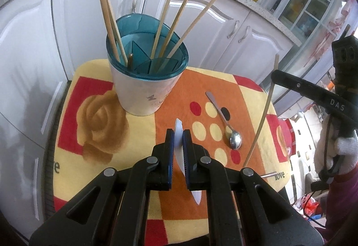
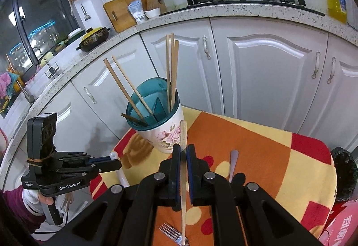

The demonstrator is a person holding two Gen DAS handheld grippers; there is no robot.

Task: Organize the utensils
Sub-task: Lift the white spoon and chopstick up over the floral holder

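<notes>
Holding: left gripper (image 1: 178, 137) is clenched on a white spoon (image 1: 179, 131), pads pressed to its handle, lifted above the cloth (image 1: 94, 156).
Right gripper (image 2: 183, 152): clamped on one chopstick (image 2: 183, 178), which runs up between its jaws, tip near the cup (image 2: 166, 136).
Cup: white with flowers and a teal insert, standing on the cloth's far side; five chopsticks (image 1: 172, 19) lean inside it in divided sections, and a dark utensil I cannot identify.
Metal spoon (image 1: 226, 125): flat on the cloth, right of the cup, bowl nearest the camera.
Fork (image 2: 172, 234): on the cloth's near edge, well apart from the cup.
Cloth: orange, yellow and red, covering a small table.
Behind the cup: white cabinets (image 2: 264, 71) under a speckled counter.
</notes>
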